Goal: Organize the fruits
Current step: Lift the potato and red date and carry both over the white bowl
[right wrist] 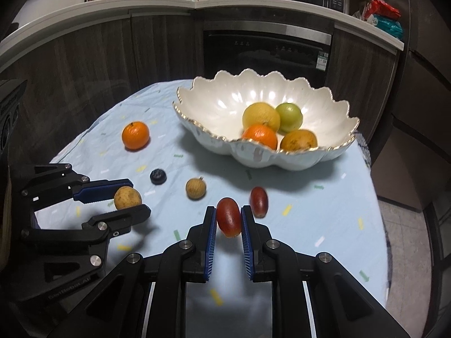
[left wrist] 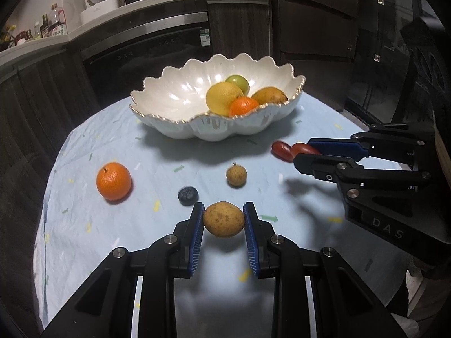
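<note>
One scalloped white bowl (left wrist: 180, 124) with gold rim is sitting on the pale blue tablecloth (left wrist: 93, 225), holding four fruits: one lemon (left wrist: 222, 97), one green fruit (left wrist: 239, 82), one small orange (left wrist: 243, 105), one brownish pear (left wrist: 269, 95).

Loose on the cloth: one orange (left wrist: 113, 180), one blueberry (left wrist: 187, 195), one tan longan (left wrist: 236, 175), one red date (right wrist: 258, 201).

The left gripper (left wrist: 223, 219) is clamping one tan potato-like fruit (left wrist: 223, 219) above the cloth. The right gripper (right wrist: 229, 221) is pinching one more red date (right wrist: 229, 219).

Lettering "DAS" is showing on the right gripper's housing.
</note>
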